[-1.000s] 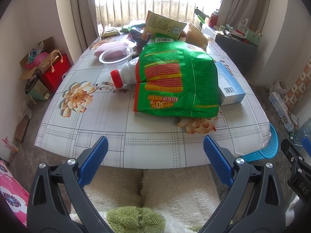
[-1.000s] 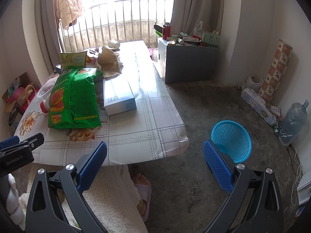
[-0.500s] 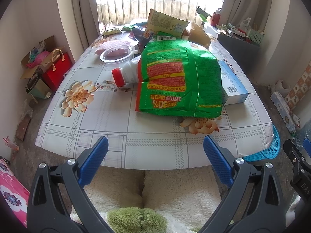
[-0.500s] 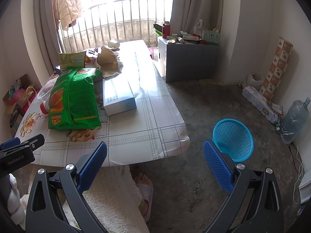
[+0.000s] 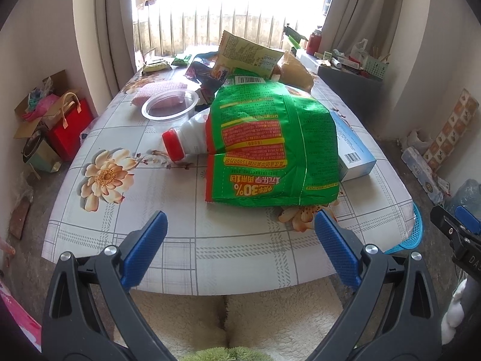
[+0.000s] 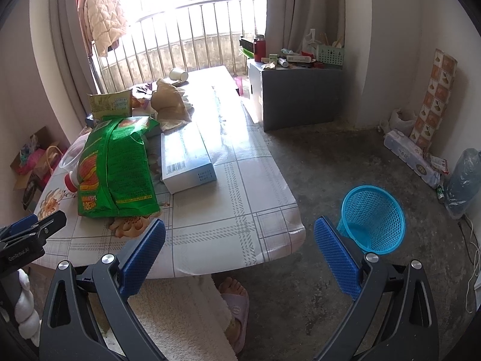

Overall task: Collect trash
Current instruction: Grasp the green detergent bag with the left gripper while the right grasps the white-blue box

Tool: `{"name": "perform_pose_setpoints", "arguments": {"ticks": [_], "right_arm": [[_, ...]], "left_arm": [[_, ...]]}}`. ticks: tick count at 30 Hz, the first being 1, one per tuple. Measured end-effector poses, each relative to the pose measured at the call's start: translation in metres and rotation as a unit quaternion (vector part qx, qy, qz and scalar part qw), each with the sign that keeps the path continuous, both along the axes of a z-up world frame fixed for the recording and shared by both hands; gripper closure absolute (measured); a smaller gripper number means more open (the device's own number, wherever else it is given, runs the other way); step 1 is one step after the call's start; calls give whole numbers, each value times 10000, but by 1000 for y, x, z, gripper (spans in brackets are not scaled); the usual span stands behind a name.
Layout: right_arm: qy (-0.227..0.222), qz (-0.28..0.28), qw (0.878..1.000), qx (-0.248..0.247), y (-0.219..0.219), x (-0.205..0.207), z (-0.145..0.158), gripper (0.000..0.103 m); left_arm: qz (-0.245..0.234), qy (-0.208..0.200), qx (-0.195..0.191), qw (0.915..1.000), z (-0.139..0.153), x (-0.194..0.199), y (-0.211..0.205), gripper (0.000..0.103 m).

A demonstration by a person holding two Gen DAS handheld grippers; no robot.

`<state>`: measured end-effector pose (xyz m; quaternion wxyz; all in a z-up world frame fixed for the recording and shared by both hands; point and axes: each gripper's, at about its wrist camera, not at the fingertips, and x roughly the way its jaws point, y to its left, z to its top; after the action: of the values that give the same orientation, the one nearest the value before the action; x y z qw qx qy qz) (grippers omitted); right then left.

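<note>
From the left wrist, my left gripper (image 5: 240,240) gapes wide, empty, facing the big crinkled green foil bag (image 5: 270,144) on the table's near end. From the right wrist, my right gripper (image 6: 240,249) is equally wide and empty; the blue mesh plastic basket (image 6: 371,219) on the floor looks empty, so nothing seems collected yet.

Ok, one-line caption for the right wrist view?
Open right gripper hovers past the table edge, blue mesh basket on the floor, green bag on the table.

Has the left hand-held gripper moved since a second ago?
Yes. The left hand-held gripper has eased forward: its fingertips now overlap the table edge instead of sitting below it.
</note>
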<state>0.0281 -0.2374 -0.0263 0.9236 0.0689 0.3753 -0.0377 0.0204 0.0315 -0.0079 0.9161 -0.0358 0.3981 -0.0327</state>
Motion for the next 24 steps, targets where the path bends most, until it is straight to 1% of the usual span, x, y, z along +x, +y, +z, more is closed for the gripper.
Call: {"name": "perform_pose_setpoints", "arguments": {"ticks": [3,5,7,8,10,12,14,16,19,21,24], "right_arm": [[-63,82,9999,82,0,12,0,7],[-98,141,9998,129,0,23,1,7],[-142,221,9995,191,0,35,2,7],[-148,276,9992,229,1,41,3,7],[-136,447,9984,328,3,56,3,7],[-46,669,9967,454,6,76,1,7],[64,878,9945,567,10,97,-4,7],[203,1012,9926,640,13,118,-12,7],[448,1203,9893,694,19,146,-24,7],[623,1371,9855,786,22,163,-33,7],[873,1643,9782,924,27,181,-43,7]], "left_arm": [[-353,-380,-312,9982,-1,1,11,9],[-502,-538,-453,9963,-3,3,17,9],[-620,-605,-514,9949,-6,8,22,9],[-686,-579,-577,9943,-7,12,25,9],[-771,-482,-854,9922,-11,22,32,9],[-851,-427,-1073,9897,-14,33,36,13],[-935,-375,-1233,9872,-19,46,38,14],[-900,-254,-1336,9866,-25,60,41,15],[-929,20,-1423,9854,-38,78,42,23],[-980,167,-1459,9843,-46,85,41,31],[-1068,325,-1596,9808,-55,91,39,36]]}}
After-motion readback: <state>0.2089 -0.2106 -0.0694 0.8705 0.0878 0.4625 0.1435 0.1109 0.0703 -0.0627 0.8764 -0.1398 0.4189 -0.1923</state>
